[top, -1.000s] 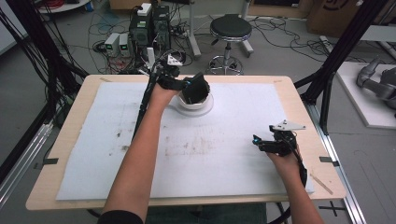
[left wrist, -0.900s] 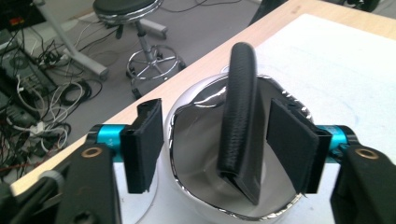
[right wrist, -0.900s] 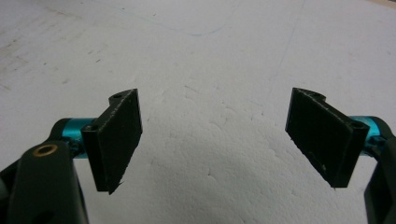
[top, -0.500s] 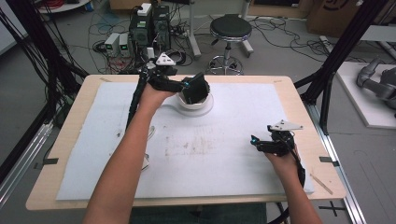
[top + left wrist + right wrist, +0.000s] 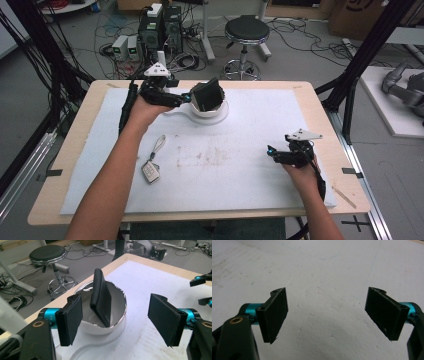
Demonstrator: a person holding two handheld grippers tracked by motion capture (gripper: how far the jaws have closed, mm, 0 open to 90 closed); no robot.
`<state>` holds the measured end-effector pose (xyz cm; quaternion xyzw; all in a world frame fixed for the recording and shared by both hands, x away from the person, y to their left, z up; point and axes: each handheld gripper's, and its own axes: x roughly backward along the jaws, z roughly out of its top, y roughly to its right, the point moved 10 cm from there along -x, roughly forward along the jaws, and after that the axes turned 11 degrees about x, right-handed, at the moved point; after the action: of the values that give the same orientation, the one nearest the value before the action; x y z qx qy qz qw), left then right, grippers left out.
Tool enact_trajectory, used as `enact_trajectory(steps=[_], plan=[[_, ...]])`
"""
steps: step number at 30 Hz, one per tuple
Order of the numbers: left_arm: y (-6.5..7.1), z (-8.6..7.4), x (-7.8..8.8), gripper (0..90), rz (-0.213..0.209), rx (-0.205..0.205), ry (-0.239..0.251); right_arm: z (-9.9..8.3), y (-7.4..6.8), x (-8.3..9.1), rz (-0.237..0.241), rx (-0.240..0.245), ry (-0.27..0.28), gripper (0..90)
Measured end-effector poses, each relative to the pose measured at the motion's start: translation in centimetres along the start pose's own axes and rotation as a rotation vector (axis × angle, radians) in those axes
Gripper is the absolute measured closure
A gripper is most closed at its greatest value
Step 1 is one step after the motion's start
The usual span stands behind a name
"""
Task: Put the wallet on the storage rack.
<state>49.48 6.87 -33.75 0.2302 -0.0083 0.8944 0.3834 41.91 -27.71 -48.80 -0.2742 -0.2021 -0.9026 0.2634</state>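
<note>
A black, flat wallet-like case (image 5: 207,95) leans tilted inside a white bowl (image 5: 211,113) at the back middle of the white mat. In the left gripper view the case (image 5: 101,297) stands in the bowl (image 5: 100,330) just beyond my pads. My left gripper (image 5: 188,98) hangs just left of the bowl; its jaws have just been opening and nothing is between them (image 5: 117,320). My right gripper (image 5: 272,152) rests low over the mat at the right, open and empty (image 5: 327,315).
A small key fob on a loop (image 5: 152,169) lies on the mat (image 5: 240,190) left of centre. Beyond the table's far edge stand a round stool (image 5: 245,32) and boxes with cables on the floor. The right gripper's tips (image 5: 202,291) show at the right edge of the left gripper view.
My left hand has drawn back to the left, away from the bowl, leaving the black case in it. The key fob is now uncovered. The right hand has kept still.
</note>
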Motion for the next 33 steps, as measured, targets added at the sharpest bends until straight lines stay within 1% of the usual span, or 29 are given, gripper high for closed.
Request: enact_trajectory(steps=[2,6,7,10,16,19,22,25,26,27,28,29,31,33], plan=[[-0.2,-0.6,0.7,27.5,-0.012,0.008,0.005,0.0,-0.1,0.0,0.002,0.003,-0.003,18.8],[-0.6,-1.7,1.7,26.5,-0.015,0.022,0.011,-0.1,-0.1,-0.1,0.001,0.007,-0.007,18.8],[-0.6,-2.0,1.9,26.3,-0.02,0.028,0.013,-0.1,-0.1,-0.1,0.0,0.009,-0.007,18.8],[-0.4,-2.7,2.7,25.4,-0.031,0.017,0.019,-0.1,-0.2,-0.2,0.003,0.008,-0.01,18.8],[0.5,-4.2,4.1,25.3,-0.051,-0.005,0.031,-0.1,-0.3,-0.2,0.002,0.012,-0.013,18.8],[0.8,-5.2,4.6,25.2,-0.055,-0.011,0.048,-0.1,-0.3,-0.2,0.001,0.018,-0.013,18.8],[0.8,-6.5,5.0,25.2,-0.06,0.01,0.066,0.0,-0.4,-0.3,0.001,0.013,-0.014,18.8],[0.5,-7.6,5.3,25.2,-0.057,0.028,0.076,0.0,-0.4,-0.3,0.001,0.014,-0.016,18.8],[0.5,-8.0,5.4,25.2,-0.053,0.047,0.083,-0.1,-0.4,-0.3,0.001,0.017,-0.017,18.8],[0.3,-8.3,5.5,25.2,-0.051,0.054,0.089,-0.1,-0.4,-0.3,0.001,0.017,-0.017,18.8],[0.3,-8.7,5.4,25.2,-0.052,0.077,0.092,-0.1,-0.3,-0.3,-0.001,0.021,-0.017,18.8],[0.4,-9.0,5.3,25.2,-0.051,0.082,0.083,0.0,-0.3,-0.3,0.0,0.017,-0.016,18.8],[0.5,-9.4,5.2,24.5,-0.056,0.092,0.091,0.0,-0.3,-0.4,-0.003,0.018,-0.016,18.8],[0.6,-9.7,5.1,24.4,-0.057,0.094,0.081,-0.1,-0.3,-0.4,-0.005,0.016,-0.019,18.8]])
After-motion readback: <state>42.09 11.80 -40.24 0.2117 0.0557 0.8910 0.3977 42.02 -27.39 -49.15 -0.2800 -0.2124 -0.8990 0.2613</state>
